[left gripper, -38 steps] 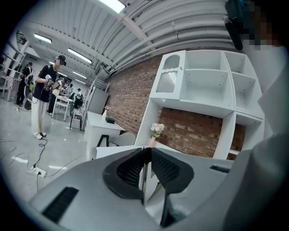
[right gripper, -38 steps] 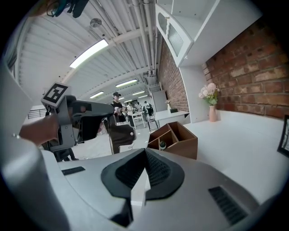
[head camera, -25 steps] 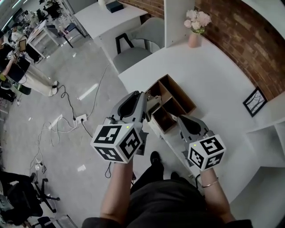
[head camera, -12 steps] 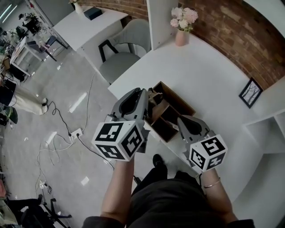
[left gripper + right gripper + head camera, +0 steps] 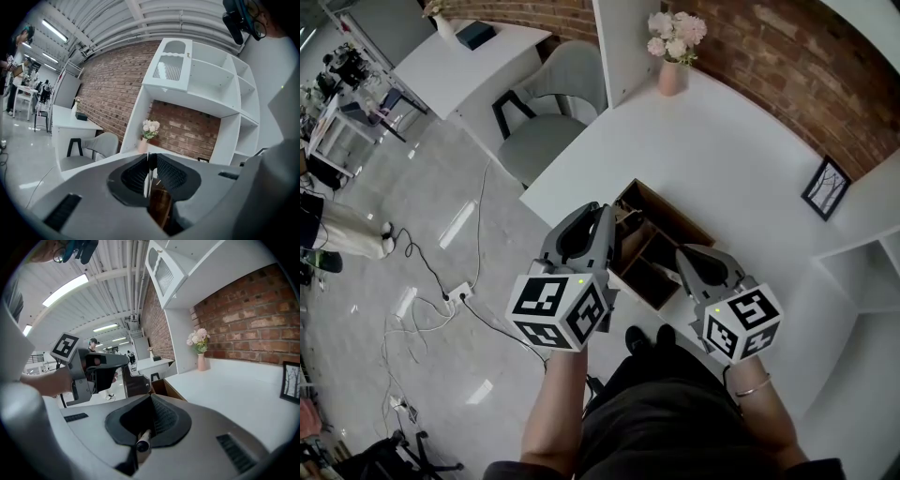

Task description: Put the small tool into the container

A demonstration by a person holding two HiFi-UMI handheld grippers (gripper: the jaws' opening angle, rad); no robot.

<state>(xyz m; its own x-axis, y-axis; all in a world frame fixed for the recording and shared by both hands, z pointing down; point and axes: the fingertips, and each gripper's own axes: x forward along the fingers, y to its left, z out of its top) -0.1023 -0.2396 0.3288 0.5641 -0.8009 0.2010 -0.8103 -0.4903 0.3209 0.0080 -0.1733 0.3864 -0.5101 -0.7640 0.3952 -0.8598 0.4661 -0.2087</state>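
A brown compartmented box (image 5: 664,234) stands at the near edge of the white table (image 5: 741,159). My right gripper (image 5: 684,253) hovers at the box's near right side, shut on a small pale rod-shaped tool (image 5: 142,443) with a dark end that lies back between the pads. My left gripper (image 5: 606,212) is at the box's left corner. In the left gripper view its jaws (image 5: 151,157) are pressed together with only a thin pale sliver between the pads, and the box's brown inside (image 5: 161,206) shows just below. The right gripper view shows the left gripper (image 5: 93,365) to its left.
A pink vase of flowers (image 5: 671,56) stands at the table's far side by a white post. A small framed picture (image 5: 825,187) leans at the right near white shelves. A grey chair (image 5: 546,122) stands off the table's left; cables lie on the floor.
The head view has swung, so the table and box sit a little lower and further left. Both grippers keep their places beside the box and stay shut.
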